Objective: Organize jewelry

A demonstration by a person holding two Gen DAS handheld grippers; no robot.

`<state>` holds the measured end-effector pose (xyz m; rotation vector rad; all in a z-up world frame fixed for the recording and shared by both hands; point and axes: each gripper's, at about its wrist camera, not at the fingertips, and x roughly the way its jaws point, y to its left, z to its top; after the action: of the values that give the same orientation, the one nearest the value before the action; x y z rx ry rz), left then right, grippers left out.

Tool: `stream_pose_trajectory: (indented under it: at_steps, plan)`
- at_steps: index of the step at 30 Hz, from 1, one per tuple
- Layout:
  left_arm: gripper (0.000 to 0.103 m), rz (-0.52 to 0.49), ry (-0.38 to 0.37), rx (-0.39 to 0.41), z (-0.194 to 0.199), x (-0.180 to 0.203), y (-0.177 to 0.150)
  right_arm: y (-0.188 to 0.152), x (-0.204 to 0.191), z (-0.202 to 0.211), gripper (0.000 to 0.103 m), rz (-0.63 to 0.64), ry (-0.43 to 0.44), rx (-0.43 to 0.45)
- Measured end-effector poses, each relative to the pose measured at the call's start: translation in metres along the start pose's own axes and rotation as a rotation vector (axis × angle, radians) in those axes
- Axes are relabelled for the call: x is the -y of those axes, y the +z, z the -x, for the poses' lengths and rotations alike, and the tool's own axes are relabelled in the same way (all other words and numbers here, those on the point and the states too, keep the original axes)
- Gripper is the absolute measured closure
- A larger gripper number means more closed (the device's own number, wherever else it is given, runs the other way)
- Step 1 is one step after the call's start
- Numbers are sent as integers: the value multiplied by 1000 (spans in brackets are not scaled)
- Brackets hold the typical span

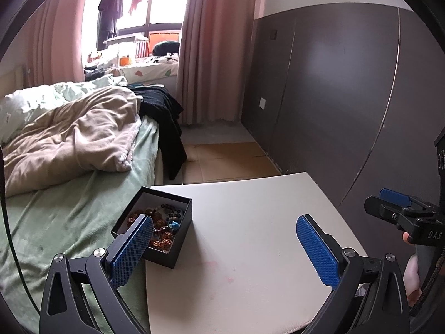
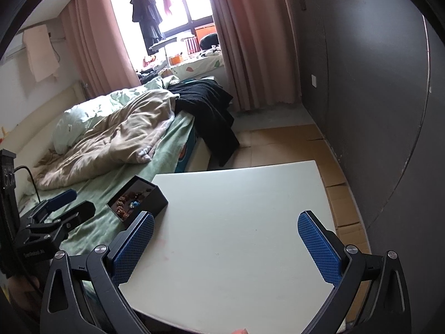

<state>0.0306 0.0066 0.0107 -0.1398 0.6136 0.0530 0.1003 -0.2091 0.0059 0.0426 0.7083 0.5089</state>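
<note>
A small black open box (image 1: 182,222) sits at the left edge of a white table (image 1: 250,236), filled with brown bead bracelets and a blue bead piece (image 1: 164,220). My left gripper (image 1: 225,243) is open and empty above the table, its left finger in front of the box. The box also shows in the right wrist view (image 2: 154,199), with beads (image 2: 128,200) inside. My right gripper (image 2: 225,243) is open and empty over the white table (image 2: 236,222), right of the box. Each gripper appears at the edge of the other's view: the right one (image 1: 400,211) and the left one (image 2: 64,206).
A bed (image 1: 64,217) with a green sheet and a beige blanket (image 1: 75,139) lies left of the table. Black clothing (image 1: 167,117) hangs off the bed's corner. A dark panelled wall (image 1: 333,97) runs along the right. Cardboard (image 2: 292,147) covers the floor beyond the table.
</note>
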Motion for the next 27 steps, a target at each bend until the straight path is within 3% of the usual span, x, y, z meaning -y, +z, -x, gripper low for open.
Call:
stream_pose_trajectory:
  at_steps: [27]
  plan:
    - [0, -23, 12, -3, -1, 3, -3, 0, 1, 0, 0, -1, -6, 9]
